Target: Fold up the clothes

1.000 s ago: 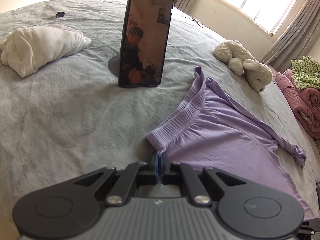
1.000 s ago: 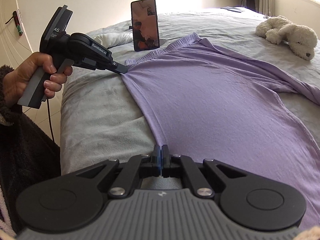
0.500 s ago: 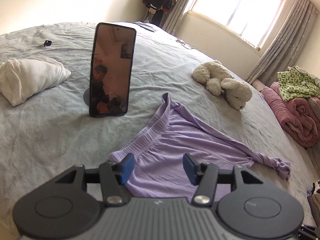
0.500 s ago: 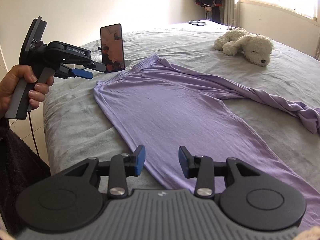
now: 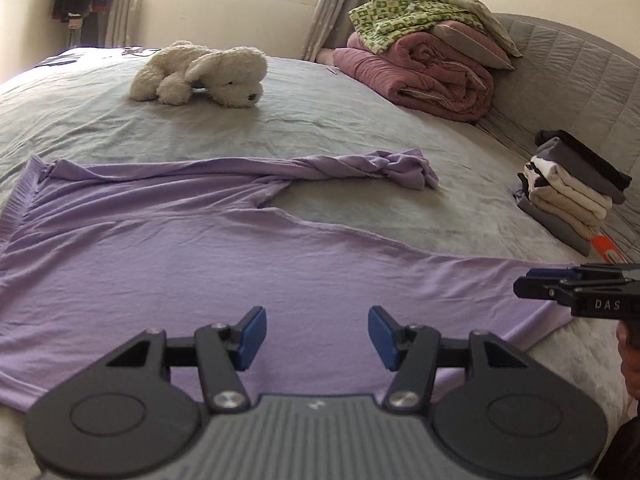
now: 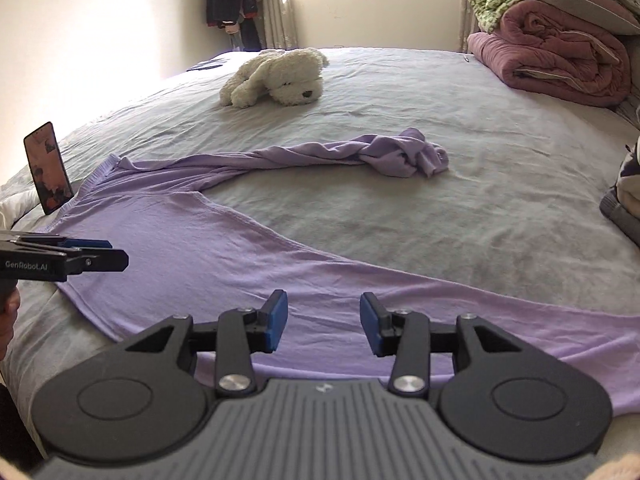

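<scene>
Purple trousers (image 5: 208,252) lie spread on the grey bed (image 5: 360,128), ribbed waistband to the left. The near leg lies flat; the far leg (image 6: 400,154) is twisted and bunched at its end. My left gripper (image 5: 316,336) hovers open over the near edge of the trousers, nothing between its blue pads. My right gripper (image 6: 324,326) stands open over the flat leg (image 6: 360,292), also empty. The other gripper shows side-on in each view: the right gripper (image 5: 520,282) at the right edge, the left gripper (image 6: 120,256) at the left edge, near the waistband.
A white plush dog (image 5: 200,74) lies at the far side of the bed. Rolled pink blankets (image 5: 424,76) under green-patterned bedding sit by the headboard. A stack of folded clothes (image 5: 568,188) stands at the right. A phone (image 6: 48,168) stands upright at the left.
Both grippers let go of the trousers' near edge and opened. Both swung round to the right, so the headboard side of the bed has come into view.
</scene>
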